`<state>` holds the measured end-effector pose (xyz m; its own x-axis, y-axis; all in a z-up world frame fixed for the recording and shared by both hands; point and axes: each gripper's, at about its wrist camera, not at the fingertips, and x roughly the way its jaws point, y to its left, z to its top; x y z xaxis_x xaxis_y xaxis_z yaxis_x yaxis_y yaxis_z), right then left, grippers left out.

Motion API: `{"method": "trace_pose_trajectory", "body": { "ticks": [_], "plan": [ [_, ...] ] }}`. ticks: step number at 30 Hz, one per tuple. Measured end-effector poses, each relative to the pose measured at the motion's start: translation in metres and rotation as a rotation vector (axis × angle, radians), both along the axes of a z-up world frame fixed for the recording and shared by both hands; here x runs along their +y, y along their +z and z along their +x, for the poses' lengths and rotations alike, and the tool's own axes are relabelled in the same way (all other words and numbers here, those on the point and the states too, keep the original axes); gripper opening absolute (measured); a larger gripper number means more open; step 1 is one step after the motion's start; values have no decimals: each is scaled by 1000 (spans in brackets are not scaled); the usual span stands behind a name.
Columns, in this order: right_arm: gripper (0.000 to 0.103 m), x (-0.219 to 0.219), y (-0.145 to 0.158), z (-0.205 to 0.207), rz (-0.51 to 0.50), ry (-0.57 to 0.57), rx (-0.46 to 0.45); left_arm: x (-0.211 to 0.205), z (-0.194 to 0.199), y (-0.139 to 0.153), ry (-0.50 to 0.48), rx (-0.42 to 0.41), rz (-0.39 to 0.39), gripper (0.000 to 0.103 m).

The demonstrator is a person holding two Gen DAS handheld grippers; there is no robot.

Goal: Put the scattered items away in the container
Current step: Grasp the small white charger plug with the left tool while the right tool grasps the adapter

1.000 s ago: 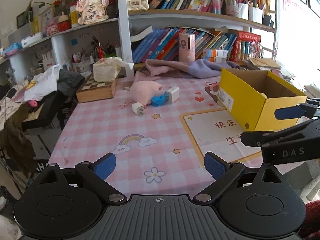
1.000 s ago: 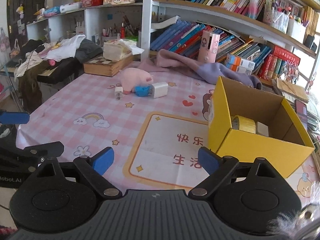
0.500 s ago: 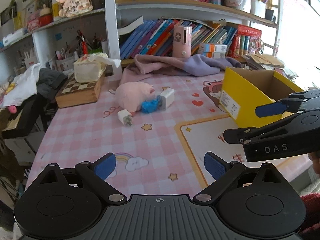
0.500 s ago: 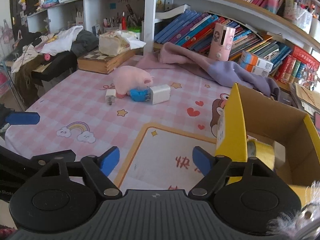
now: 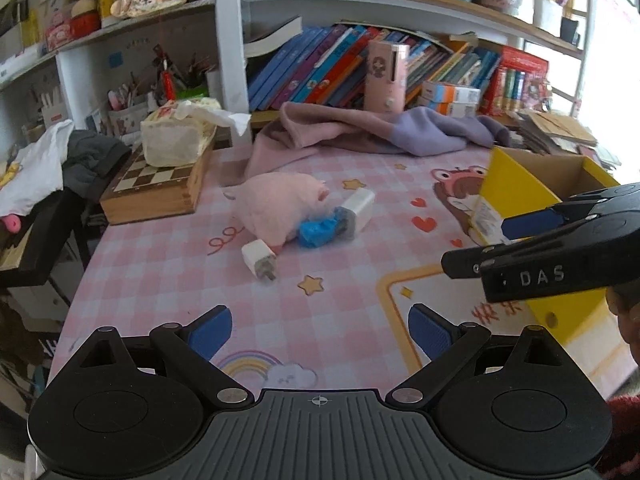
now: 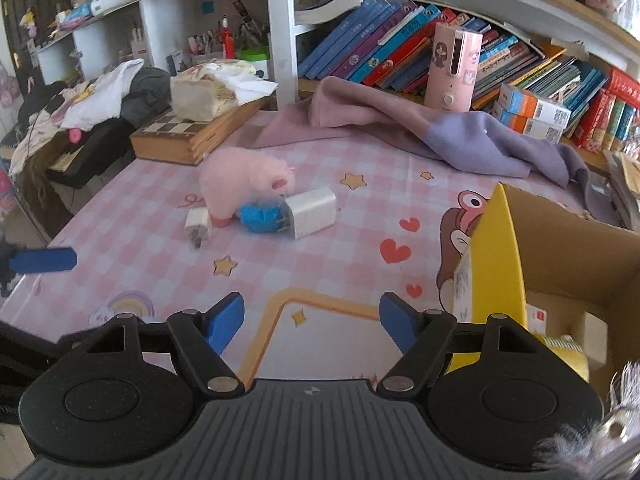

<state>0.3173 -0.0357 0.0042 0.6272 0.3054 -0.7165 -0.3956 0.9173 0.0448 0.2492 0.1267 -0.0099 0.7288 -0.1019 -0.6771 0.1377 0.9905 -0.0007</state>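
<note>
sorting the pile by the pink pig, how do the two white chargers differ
The small white charger is much the smaller; the large white charger is a bulkier block. The small one lies left of the pink plush pig, prongs toward the camera; the large one lies to the right, against the blue item. Both are white and lie on the tablecloth, outside the yellow box.
</note>
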Motion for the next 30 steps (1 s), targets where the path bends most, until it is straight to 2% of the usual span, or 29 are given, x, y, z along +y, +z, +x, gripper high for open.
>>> {"method": "trace_pose_trajectory", "body": {
  "ticks": [5,9,12,16,22,26,30],
  "plan": [
    [74,10,-1,35,21,9,25,4,24,-6,-24,26,-41,96],
    [74,20,-5,61,22,30,51,3,43,-11,-10,32,-6,94],
    [74,28,-10,82,3,44,63,8,58,-16,14,45,1,87],
    [74,38,-22,108,-19,56,92,17,83,-26,49,74,-28,75],
    [75,49,-38,133,-51,91,110,24,110,-41,110,101,-43,71],
    [75,55,-48,145,-72,103,121,31,126,-54,160,146,-57,59],
    [80,59,-54,154,-79,128,123,34,137,-61,203,159,-55,58]
  ]
}}
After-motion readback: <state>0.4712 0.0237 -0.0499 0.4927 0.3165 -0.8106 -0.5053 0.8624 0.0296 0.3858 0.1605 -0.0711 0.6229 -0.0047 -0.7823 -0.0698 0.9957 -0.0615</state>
